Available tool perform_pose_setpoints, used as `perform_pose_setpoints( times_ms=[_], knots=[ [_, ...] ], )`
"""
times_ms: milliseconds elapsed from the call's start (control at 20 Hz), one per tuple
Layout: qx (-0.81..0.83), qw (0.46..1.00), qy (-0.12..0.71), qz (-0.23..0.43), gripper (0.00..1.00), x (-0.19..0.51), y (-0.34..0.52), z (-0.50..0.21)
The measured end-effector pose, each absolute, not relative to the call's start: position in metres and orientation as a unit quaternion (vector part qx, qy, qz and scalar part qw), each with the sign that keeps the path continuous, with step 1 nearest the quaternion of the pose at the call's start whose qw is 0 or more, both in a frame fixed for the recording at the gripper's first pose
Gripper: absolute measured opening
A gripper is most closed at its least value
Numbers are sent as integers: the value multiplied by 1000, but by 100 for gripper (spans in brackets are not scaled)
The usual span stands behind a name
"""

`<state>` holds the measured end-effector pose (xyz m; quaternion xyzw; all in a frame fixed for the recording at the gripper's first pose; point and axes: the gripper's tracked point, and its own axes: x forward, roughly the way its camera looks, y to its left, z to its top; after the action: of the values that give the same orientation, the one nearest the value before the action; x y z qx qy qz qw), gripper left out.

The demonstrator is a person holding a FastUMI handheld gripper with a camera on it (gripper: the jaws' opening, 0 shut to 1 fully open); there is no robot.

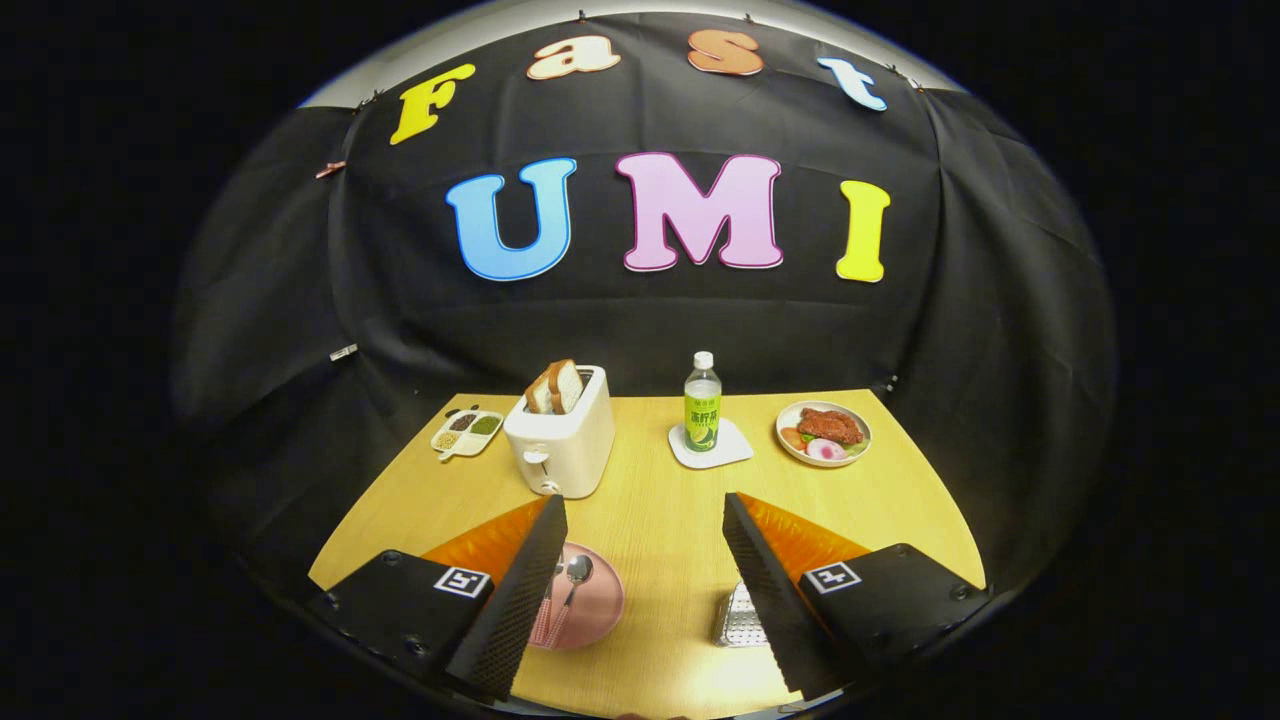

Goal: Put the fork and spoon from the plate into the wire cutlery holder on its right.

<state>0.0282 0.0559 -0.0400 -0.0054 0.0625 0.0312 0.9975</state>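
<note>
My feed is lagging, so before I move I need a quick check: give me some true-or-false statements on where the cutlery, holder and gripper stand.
1. The spoon lies on the pink plate. True.
2. The gripper is shut on the fork. False: its fingers are wide apart, holding nothing; the fork lies on the plate beside the spoon.
3. The wire cutlery holder stands to the plate's right. True.
4. The toaster is empty. False: bread slices stick out of it.
5. The bottle stands on a coaster. True.
</note>
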Motion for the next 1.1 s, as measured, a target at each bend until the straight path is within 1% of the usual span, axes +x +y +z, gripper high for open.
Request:
perform_pose_setpoints(
  times_ms=[400, 650, 750, 1000, 1100],
  knots=[
    [-24, 982, 173, 77, 98, 61, 114, -119],
    [-40, 956, 276, 97, 98, 71, 140, -196],
    [-46, 945, 309, 95, 98, 73, 145, -225],
    [-71, 928, 354, 86, 96, 81, 147, -276],
    [-64, 922, 372, 81, 93, 83, 145, -290]
  ],
)
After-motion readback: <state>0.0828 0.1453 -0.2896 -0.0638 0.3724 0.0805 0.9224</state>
